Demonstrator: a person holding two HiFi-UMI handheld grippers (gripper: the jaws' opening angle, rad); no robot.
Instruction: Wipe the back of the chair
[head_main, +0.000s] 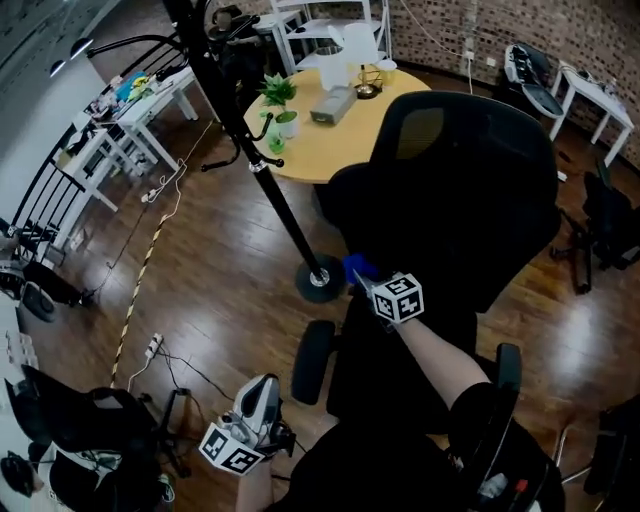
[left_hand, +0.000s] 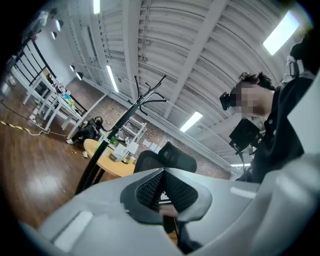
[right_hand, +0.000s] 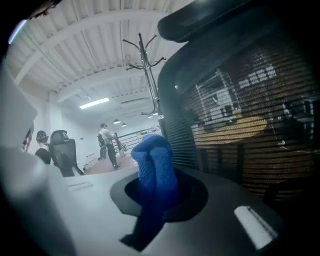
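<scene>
right gripper (head_main: 372, 285) jaws clamped blue cloth (right_hand: 155, 165), soft, bunched | chair (head_main: 470, 190) back was mesh, springy, likely swivels | left gripper (head_main: 258, 405) jaws were together, empty

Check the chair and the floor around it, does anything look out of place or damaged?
Nothing looks spilled or damaged. The black chair stands upright, with the right gripper holding the blue cloth at its back. Only a power strip lies loose on the wood floor, at left.

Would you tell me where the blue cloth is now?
The blue cloth is pinched in the right tool, mid-frame in the head view, at the left edge of the chair back and just right of the coat stand base.
</scene>
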